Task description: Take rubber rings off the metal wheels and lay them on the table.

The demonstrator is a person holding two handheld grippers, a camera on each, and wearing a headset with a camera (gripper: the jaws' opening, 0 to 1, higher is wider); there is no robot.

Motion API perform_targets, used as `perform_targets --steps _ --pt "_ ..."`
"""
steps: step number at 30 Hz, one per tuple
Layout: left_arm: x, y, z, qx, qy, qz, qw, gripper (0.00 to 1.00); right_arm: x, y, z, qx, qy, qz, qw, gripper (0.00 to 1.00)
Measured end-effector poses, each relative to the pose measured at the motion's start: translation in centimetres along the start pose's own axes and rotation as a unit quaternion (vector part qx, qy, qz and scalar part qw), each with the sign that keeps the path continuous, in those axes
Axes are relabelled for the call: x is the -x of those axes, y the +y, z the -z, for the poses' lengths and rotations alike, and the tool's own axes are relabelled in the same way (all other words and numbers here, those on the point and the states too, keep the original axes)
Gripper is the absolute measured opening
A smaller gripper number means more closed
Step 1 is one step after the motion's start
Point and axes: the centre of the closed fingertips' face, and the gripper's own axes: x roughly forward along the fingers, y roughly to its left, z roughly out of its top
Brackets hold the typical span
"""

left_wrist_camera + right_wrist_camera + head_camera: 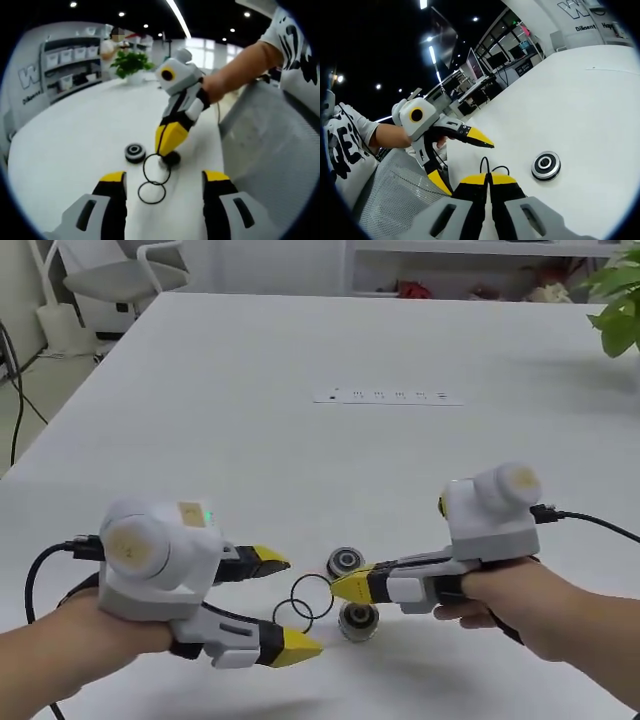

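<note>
Nearest the camera, two hands hold the grippers low over a white bench (pixel 250 390). The left gripper (pixel 287 603) has its yellow-tipped fingers spread wide and holds nothing. Between those fingers one thin black rubber ring (pixel 139 192) lies flat on the bench, so that ring looks finished.

Just beyond it, the right gripper (pixel 345 587) has its fingers pressed together on the edge of a second ring (pixel 144 170). This ring hangs from the tips down toward the bench. It seems clear of the near metal wheel (pixel 358 620), which sits just below the tips. Whether its lower edge touches the bench cannot be told. It is not yet laid down.

A little farther off, the far wheel (pixel 345 561) lies flat and apart from both grippers. Its outer edge is dark, but the pictures are too small to tell whether it carries a ring.

As a judgement: one ring done, one nearly done, the far wheel to be checked.
</note>
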Motion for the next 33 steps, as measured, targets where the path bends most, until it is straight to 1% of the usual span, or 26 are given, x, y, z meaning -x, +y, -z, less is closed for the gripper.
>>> perform_targets --steps 5,10,17,22,26,30,32,33 --pt "0.7 0.4 0.6 0.002 0.002 -0.008 1.0000 0.64 -0.7 0.0 0.3 0.001 0.009 0.000 1.0000 0.00" --pt "1.4 0.8 1.2 0.009 0.002 -0.016 0.9998 0.66 -1.0 -0.3 0.6 -0.003 0.012 0.005 0.9999 0.00" --pt "1.8 1.2 1.1 0.014 -0.005 -0.024 0.9996 0.69 -1.4 -0.6 1.1 -0.008 0.022 0.010 0.9997 0.00" --pt "2.2 1.3 1.3 0.015 -0.005 -0.026 0.9995 0.71 -1.8 -0.5 1.3 -0.008 0.027 0.008 0.9996 0.00" --pt "2.8 1.4 1.9 0.012 0.000 -0.027 0.9996 0.73 -2.0 -0.5 1.4 -0.007 0.031 0.010 0.9994 0.00" --pt "3.4 2.0 2.7 0.016 0.003 -0.031 0.9994 0.73 -2.3 -0.7 1.5 -0.009 0.031 0.013 0.9994 0.00" --pt "3.6 2.2 3.0 0.019 0.003 -0.034 0.9993 0.73 -2.4 -0.8 1.5 -0.009 0.032 0.015 0.9993 0.00" --pt "3.6 2.1 2.9 0.019 0.003 -0.035 0.9992 0.73 -2.5 -0.8 1.6 -0.010 0.033 0.015 0.9993 0.00"
